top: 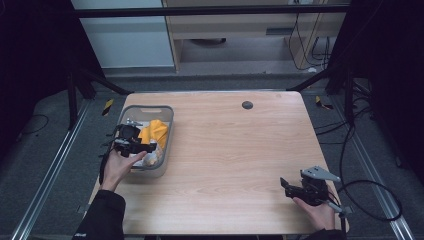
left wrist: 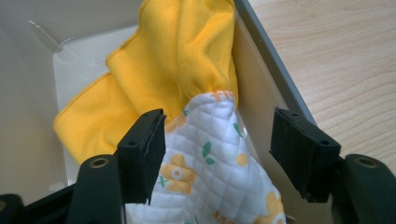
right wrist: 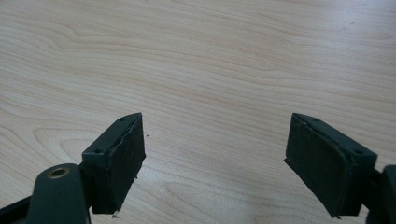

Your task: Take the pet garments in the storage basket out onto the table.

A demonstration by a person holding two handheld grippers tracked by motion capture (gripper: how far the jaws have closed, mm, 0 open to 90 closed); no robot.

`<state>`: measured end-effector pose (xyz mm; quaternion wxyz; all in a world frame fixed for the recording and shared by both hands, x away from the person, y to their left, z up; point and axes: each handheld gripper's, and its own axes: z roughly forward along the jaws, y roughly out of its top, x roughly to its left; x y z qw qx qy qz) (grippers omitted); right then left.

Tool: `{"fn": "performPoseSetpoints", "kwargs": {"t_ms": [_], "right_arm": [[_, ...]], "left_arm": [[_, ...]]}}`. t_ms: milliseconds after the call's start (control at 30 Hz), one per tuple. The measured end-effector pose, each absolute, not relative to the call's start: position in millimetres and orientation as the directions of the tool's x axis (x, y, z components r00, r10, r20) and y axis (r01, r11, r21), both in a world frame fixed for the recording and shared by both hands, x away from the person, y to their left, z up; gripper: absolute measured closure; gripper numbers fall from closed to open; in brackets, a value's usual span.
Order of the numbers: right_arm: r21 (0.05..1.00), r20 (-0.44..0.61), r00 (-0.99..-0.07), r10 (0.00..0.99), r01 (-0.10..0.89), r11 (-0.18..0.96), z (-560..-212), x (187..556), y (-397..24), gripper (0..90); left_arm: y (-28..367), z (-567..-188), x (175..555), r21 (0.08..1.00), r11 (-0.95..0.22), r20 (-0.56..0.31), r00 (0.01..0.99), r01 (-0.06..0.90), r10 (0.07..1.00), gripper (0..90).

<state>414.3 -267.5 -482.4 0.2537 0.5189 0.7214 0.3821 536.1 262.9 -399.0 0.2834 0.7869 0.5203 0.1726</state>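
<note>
your left gripper [left wrist: 217, 149] stands open around the quilted cloth [left wrist: 215, 177] in the bin [top: 167, 131], nothing gripped yet; right gripper [right wrist: 215, 163] open, idle.

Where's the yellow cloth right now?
The yellow cloth lies in the grey bin at the table's left side, beside a flowered quilted cloth between the left gripper's jaws.

The quilted flowered cloth [left wrist: 210, 172] runs off the bottom edge — the yellow cloth [left wrist: 173, 60] hides the bin's [left wrist: 266, 60] floor.
</note>
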Motion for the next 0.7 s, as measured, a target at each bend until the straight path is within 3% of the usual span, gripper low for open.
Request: {"fn": "performPoseSetpoints", "kwargs": {"t_ms": [700], "right_arm": [[0.808, 0.029, -0.339, 0.94, 0.561, 0.177, -483.9, 414.8, -266.7, 19.2]], "left_arm": [[257.7, -414.4, 542.0, 0.563, -0.32, -0.017, 0.398, 0.762, 0.917, 45.9]]}}
